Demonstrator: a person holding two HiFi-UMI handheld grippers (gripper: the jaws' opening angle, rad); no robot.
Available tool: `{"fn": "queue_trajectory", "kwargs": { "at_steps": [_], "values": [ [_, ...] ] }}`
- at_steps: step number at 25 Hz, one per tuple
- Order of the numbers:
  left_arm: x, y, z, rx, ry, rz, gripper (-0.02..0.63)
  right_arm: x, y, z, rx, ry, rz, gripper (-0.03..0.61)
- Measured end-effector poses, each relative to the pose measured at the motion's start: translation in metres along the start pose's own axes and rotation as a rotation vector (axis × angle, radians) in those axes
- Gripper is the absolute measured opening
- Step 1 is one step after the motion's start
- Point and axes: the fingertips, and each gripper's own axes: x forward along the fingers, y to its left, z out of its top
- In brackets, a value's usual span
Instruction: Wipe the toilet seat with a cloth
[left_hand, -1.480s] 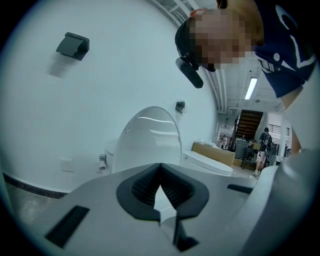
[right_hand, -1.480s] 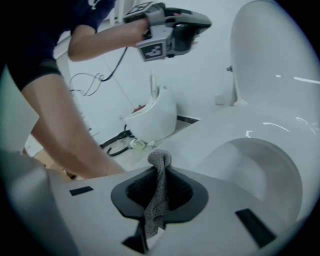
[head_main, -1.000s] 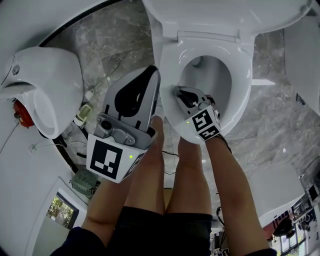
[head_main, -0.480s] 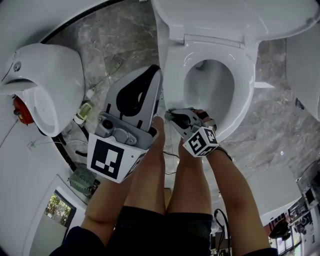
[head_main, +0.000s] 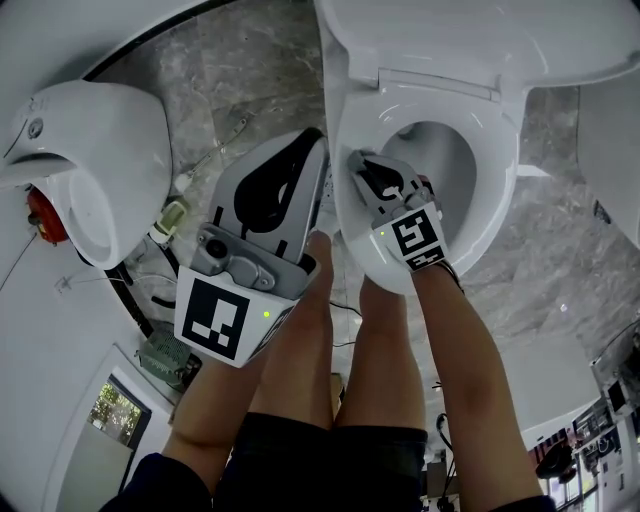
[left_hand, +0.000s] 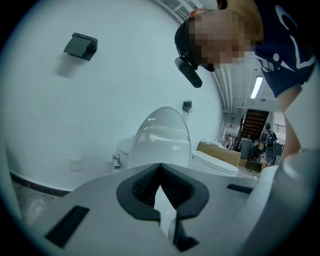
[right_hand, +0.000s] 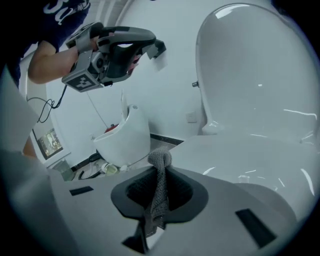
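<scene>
The white toilet seat (head_main: 492, 190) is down, with its lid (head_main: 470, 40) raised behind it. My right gripper (head_main: 357, 163) rests over the seat's left side and is shut on a grey knitted cloth (right_hand: 161, 158). The cloth bunches above the pads and hangs down between them. Beyond it in the right gripper view lie the seat (right_hand: 240, 155) and lid (right_hand: 255, 75). My left gripper (head_main: 309, 141) is held up in the air left of the bowl, away from the seat. Its pads (left_hand: 145, 186) meet, and a pale sliver shows between the jaws lower down.
A white urinal-like fixture (head_main: 90, 170) with a red part (head_main: 43, 220) stands at the left. A small bottle (head_main: 168, 222) and cables (head_main: 150, 290) lie on the marble floor below it. The person's bare legs (head_main: 300, 350) stand close in front of the bowl. Another toilet (left_hand: 215, 164) shows behind.
The right gripper dropped to the seat's front-left edge, then slid back up along the left side of the seat. The left gripper stayed where it was.
</scene>
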Motion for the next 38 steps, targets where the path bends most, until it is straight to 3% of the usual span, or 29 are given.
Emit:
{"fn": "queue_trajectory", "kwargs": {
  "at_steps": [7,11,15,21,24,26,29,35,38],
  "values": [
    [0.007,0.002,0.005,-0.002,-0.005,-0.003,0.014,-0.029,0.074,-0.040,-0.216,0.116,0.294,0.055],
    [0.012,0.001,0.016,0.000,-0.011,-0.002,0.014,-0.034,0.087,-0.047,-0.324,0.142,0.390,0.056],
    [0.020,0.002,0.026,0.016,-0.017,0.001,0.014,-0.011,0.058,-0.019,-0.298,0.094,0.334,0.056],
    [0.024,0.000,0.031,0.021,-0.005,0.008,0.014,0.018,-0.050,0.047,-0.173,-0.036,0.006,0.055],
    [0.023,0.002,0.029,0.027,0.000,0.014,0.014,0.010,-0.073,0.047,-0.162,-0.041,-0.060,0.055],
    [0.023,0.003,0.028,0.025,-0.008,0.020,0.014,0.004,-0.062,0.029,-0.175,0.004,-0.020,0.055],
    [0.024,0.000,0.028,0.027,-0.019,0.013,0.014,-0.007,-0.020,-0.014,-0.210,0.100,0.109,0.055],
    [0.030,-0.008,0.029,0.017,-0.014,0.009,0.014,-0.050,0.055,-0.072,-0.165,0.205,0.300,0.055],
    [0.029,-0.014,0.034,0.025,-0.018,-0.002,0.014,-0.071,0.068,-0.083,-0.162,0.267,0.307,0.055]
  ]
}}
